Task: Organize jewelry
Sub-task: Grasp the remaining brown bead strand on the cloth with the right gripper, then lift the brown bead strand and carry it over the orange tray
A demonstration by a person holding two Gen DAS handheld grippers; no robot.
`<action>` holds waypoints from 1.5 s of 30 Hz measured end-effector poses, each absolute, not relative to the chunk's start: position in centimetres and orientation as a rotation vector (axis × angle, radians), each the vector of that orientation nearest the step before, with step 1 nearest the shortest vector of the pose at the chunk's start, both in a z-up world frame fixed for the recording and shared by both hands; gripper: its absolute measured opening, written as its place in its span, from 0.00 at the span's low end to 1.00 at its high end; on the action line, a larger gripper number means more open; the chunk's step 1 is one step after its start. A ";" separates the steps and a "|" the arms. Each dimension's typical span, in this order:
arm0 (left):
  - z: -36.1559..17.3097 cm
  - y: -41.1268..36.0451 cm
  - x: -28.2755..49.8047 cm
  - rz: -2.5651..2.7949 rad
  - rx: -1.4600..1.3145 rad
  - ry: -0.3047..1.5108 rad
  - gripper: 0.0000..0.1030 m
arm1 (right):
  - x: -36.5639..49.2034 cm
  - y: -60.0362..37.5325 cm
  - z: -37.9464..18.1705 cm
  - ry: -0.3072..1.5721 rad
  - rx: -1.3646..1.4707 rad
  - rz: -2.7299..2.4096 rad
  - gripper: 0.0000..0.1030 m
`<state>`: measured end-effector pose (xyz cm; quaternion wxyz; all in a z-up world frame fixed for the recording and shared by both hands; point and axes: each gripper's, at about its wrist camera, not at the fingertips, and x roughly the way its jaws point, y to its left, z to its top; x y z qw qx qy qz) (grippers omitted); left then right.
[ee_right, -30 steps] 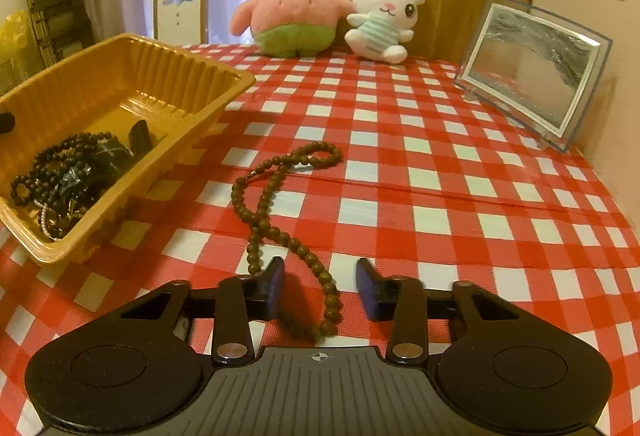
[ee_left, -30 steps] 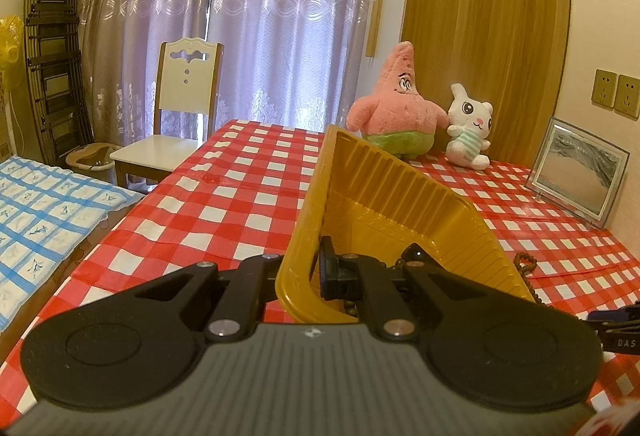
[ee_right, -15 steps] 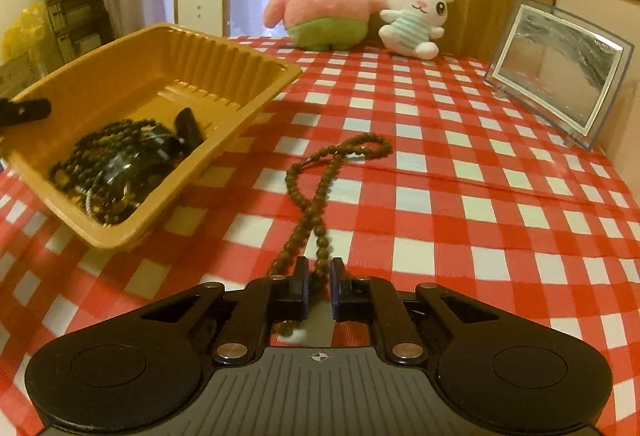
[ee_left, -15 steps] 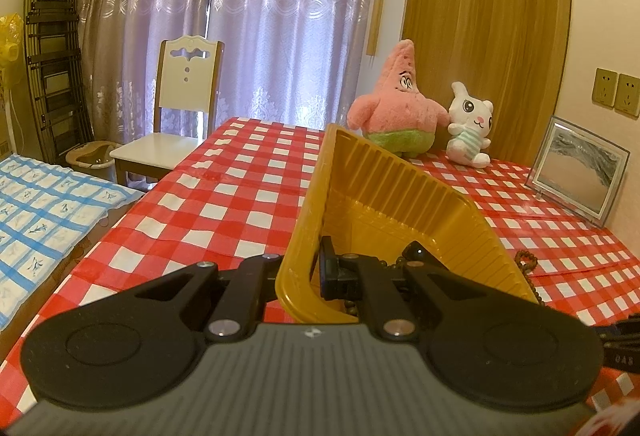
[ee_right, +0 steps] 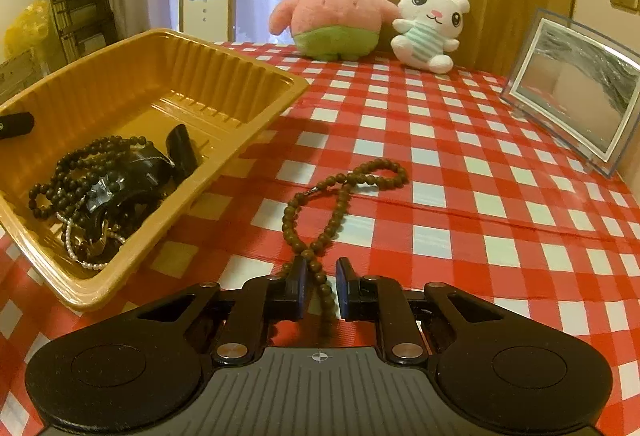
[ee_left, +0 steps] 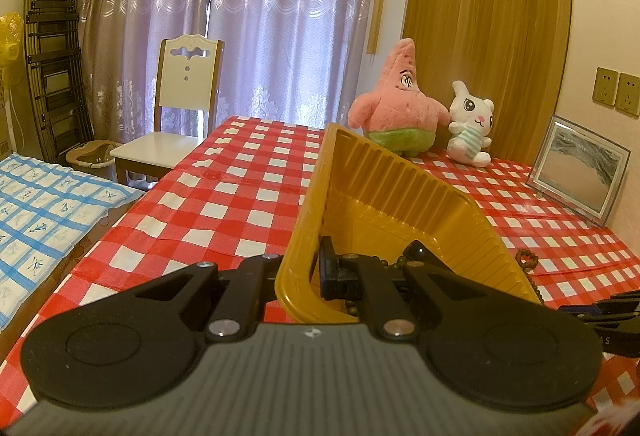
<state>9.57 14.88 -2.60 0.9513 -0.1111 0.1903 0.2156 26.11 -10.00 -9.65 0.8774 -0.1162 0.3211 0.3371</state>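
left gripper [ee_left: 310, 272] is clamped on the near wall of the yellow tray [ee_left: 400, 196], lower centre of the left wrist view; one finger sits outside the wall, the other inside, and the tray is tipped up off the checked tablecloth [ee_left: 240, 188] on that side. in the right wrist view the same tray fills the left of the frame, with a tangle of dark bead strands, a pearl strand and a black bangle [ee_right: 96, 192] piled in its near corner.

right gripper [ee_right: 320, 288] is at bottom centre of its view, low over the cloth. brown bead necklace [ee_right: 340, 192] lies on the cloth in the middle of the frame, just right of the tray and not in it; its near end runs between the two fingers. jaws have just opened a little: small gap, left pad right against the beads, right pad clear of them, so no real pinch.

back of the table, upper centre: pink star plush [ee_right: 336, 12] and white bunny plush [ee_right: 430, 24] side by side. picture frame [ee_right: 576, 88] leans at the right edge.
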 end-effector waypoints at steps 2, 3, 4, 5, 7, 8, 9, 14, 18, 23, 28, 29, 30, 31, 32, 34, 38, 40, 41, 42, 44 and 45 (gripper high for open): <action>-2.6 14.9 9.6 0.439 -0.225 0.387 0.07 | 26.1 -10.0 -9.7 0.670 -0.241 0.704 0.11; -2.6 14.9 9.6 0.439 -0.225 0.388 0.07 | 26.1 -10.0 -9.7 0.671 -0.240 0.703 0.10; -2.7 14.9 9.6 0.439 -0.225 0.389 0.07 | 26.1 -10.0 -9.7 0.672 -0.239 0.701 0.09; -2.7 14.9 9.5 0.439 -0.225 0.389 0.07 | 26.1 -10.0 -9.6 0.674 -0.238 0.699 0.08; -2.7 14.9 9.6 0.439 -0.224 0.389 0.07 | 26.1 -10.0 -9.6 0.677 -0.236 0.700 0.07; -2.7 14.9 9.6 0.439 -0.224 0.389 0.07 | 26.1 -10.1 -9.5 0.679 -0.233 0.700 0.07; -2.7 14.9 9.6 0.439 -0.225 0.389 0.07 | 26.1 -10.1 -9.5 0.680 -0.231 0.700 0.07; -2.7 14.9 9.6 0.439 -0.225 0.390 0.07 | 25.8 -10.9 -8.6 0.678 -0.180 0.705 0.06; -2.7 14.9 9.6 0.439 -0.225 0.389 0.07 | 25.6 -12.3 -6.5 0.647 -0.116 0.709 0.06; -2.8 15.0 9.5 0.439 -0.226 0.389 0.07 | 25.5 -14.5 -3.1 0.588 -0.044 0.696 0.06; -2.8 14.9 9.6 0.438 -0.225 0.389 0.07 | 25.5 -16.3 -0.1 0.543 -0.004 0.675 0.06; -2.8 14.9 9.6 0.438 -0.224 0.389 0.07 | 25.5 -16.5 0.4 0.535 0.002 0.671 0.06; -2.8 14.9 9.6 0.439 -0.224 0.389 0.07 | 25.5 -16.9 1.0 0.529 0.010 0.669 0.06; -2.8 14.9 9.6 0.439 -0.224 0.389 0.07 | 25.5 -17.2 1.6 0.523 0.018 0.668 0.06; -2.8 14.9 9.6 0.438 -0.225 0.390 0.07 | 25.5 -17.4 2.1 0.517 0.024 0.667 0.06; -2.8 14.9 9.6 0.438 -0.225 0.390 0.07 | 25.4 -17.8 3.2 0.502 0.028 0.667 0.06; -2.8 15.0 9.5 0.439 -0.225 0.389 0.07 | 25.2 -18.4 5.1 0.479 0.028 0.671 0.06; -2.8 14.9 9.6 0.438 -0.224 0.389 0.07 | 25.1 -18.5 5.9 0.469 0.025 0.672 0.06; -2.8 14.9 9.6 0.438 -0.224 0.389 0.07 | 25.1 -18.6 6.2 0.463 0.023 0.671 0.06; -2.8 14.9 9.6 0.438 -0.224 0.389 0.07 | 25.0 -18.7 6.6 0.456 0.020 0.673 0.06; -2.8 14.9 9.6 0.438 -0.225 0.389 0.07 | 24.9 -18.7 7.3 0.446 0.015 0.671 0.06; -2.8 14.9 9.6 0.438 -0.224 0.389 0.07 | 24.9 -18.8 7.4 0.441 0.013 0.670 0.06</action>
